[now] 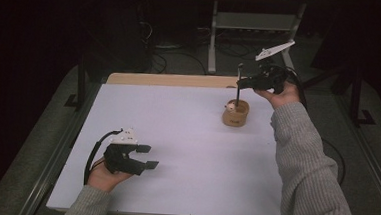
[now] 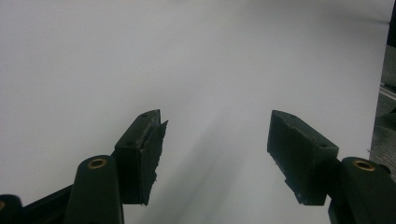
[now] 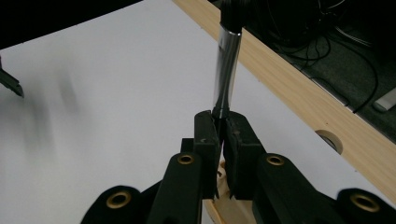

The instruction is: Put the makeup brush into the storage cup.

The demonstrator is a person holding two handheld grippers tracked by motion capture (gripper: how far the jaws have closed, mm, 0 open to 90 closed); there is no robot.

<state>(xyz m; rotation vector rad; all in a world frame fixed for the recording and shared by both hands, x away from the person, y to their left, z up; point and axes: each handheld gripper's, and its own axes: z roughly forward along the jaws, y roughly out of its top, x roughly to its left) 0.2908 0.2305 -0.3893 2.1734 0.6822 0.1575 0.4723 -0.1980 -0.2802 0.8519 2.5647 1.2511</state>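
White bench (image 1: pixel 186 137) below, pale wood strip along its far edge. Far right, wooden cup (image 1: pixel 236 114) standing, thin dark pen (image 1: pixel 238 85) rising upright from it. Right gripper (image 1: pixel 241 82) up there, jaws clamped on that pen; close up, silver barrel (image 3: pixel 226 70) with black tip. Left gripper (image 1: pixel 147 156) near left, jaws wide apart, holding nothing. Marking on cup too small to read.

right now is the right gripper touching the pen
Touching. In the right gripper view the right gripper has its jaws closed on the pen shaft.
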